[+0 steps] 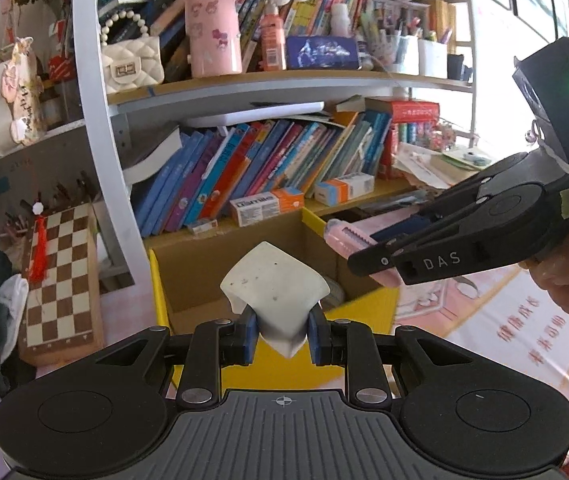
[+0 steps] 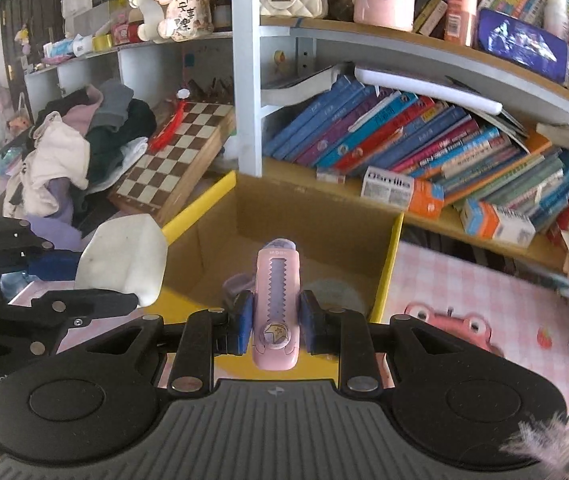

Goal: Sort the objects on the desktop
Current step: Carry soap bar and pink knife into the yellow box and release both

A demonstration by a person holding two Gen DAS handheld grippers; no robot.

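My left gripper (image 1: 280, 338) is shut on a white eraser (image 1: 274, 292), held over the near edge of an open yellow cardboard box (image 1: 160, 276). The eraser also shows at the left of the right wrist view (image 2: 124, 258). My right gripper (image 2: 274, 328) is shut on a pink utility knife (image 2: 277, 304) and holds it above the near rim of the same box (image 2: 388, 272). In the left wrist view the right gripper (image 1: 368, 254) comes in from the right with the knife (image 1: 350, 236) over the box.
A bookshelf with leaning books (image 1: 252, 164) stands behind the box. A chessboard (image 1: 58, 276) leans to the box's left beside a pile of clothes (image 2: 68, 152). Small cartons (image 2: 400, 190) lie on the shelf. A pink patterned mat (image 2: 480, 312) covers the desk at the right.
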